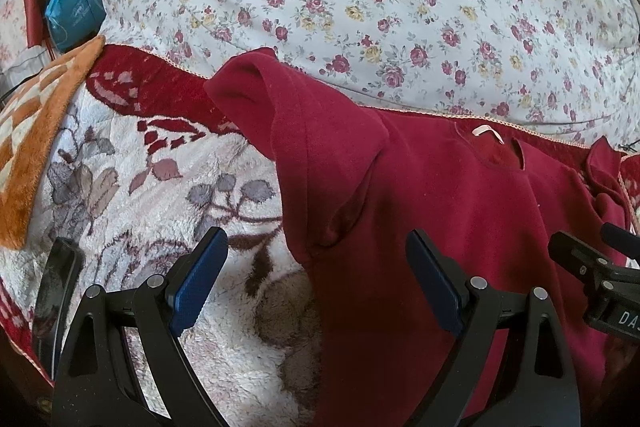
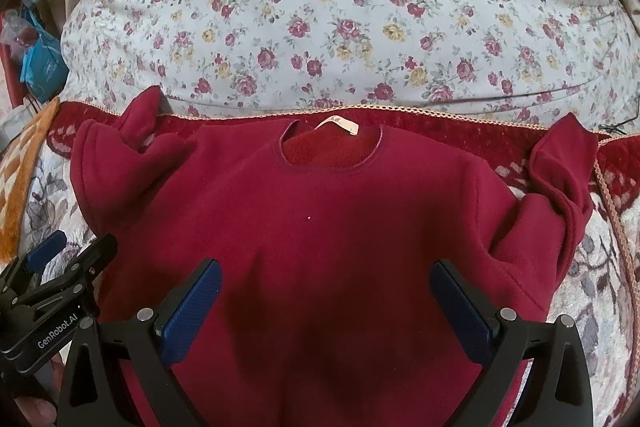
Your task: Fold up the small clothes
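A small dark red fleece sweater (image 2: pixel 320 227) lies flat, front up, on a plush floral blanket (image 1: pixel 160 187), with its neck and white label (image 2: pixel 340 125) pointing away. Its left sleeve (image 2: pixel 132 147) is bunched near the shoulder and its right sleeve (image 2: pixel 564 179) is crumpled at the side. My right gripper (image 2: pixel 326 291) is open and empty above the sweater's chest. My left gripper (image 1: pixel 316 259) is open and empty over the sweater's left edge below the armpit; the sweater (image 1: pixel 440 227) fills the right half of that view. The left gripper also shows in the right wrist view (image 2: pixel 72 251).
A large quilt with a rose print (image 2: pixel 340 7) is heaped behind the sweater. An orange and white checked cloth (image 1: pixel 36 131) lies at the left. A blue bag (image 1: pixel 74 11) and clutter sit at the far left. A dark flat object (image 1: pixel 56 291) lies on the blanket near the left gripper.
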`<state>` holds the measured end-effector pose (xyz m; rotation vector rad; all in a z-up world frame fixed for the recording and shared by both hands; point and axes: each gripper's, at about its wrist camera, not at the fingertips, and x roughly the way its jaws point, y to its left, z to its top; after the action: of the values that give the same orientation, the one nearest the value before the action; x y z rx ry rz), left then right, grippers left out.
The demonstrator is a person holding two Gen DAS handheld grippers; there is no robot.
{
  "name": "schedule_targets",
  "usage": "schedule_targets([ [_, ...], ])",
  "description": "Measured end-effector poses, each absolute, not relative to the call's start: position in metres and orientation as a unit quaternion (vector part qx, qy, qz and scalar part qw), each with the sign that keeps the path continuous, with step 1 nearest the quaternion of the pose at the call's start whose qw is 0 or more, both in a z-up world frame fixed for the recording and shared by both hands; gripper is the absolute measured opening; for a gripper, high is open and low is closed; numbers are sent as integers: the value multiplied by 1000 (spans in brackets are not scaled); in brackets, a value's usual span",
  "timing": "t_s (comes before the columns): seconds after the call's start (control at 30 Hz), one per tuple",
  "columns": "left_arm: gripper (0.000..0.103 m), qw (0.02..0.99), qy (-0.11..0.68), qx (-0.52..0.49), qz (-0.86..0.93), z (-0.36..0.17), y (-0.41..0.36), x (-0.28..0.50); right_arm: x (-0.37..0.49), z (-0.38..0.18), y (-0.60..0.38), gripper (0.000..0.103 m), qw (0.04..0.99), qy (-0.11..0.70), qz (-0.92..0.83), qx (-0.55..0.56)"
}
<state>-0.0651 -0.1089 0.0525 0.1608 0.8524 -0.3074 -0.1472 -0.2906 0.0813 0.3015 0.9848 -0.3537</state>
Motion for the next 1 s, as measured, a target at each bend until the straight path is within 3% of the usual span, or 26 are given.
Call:
schedule_targets([
  [0.73, 91, 895, 416, 74, -144, 50, -106, -62, -142, 74, -288, 103, 853, 473, -165, 146],
  [1.0, 91, 903, 418, 38, -86, 58, -61, -39, -121, 78, -273, 101, 874, 450, -115, 144],
])
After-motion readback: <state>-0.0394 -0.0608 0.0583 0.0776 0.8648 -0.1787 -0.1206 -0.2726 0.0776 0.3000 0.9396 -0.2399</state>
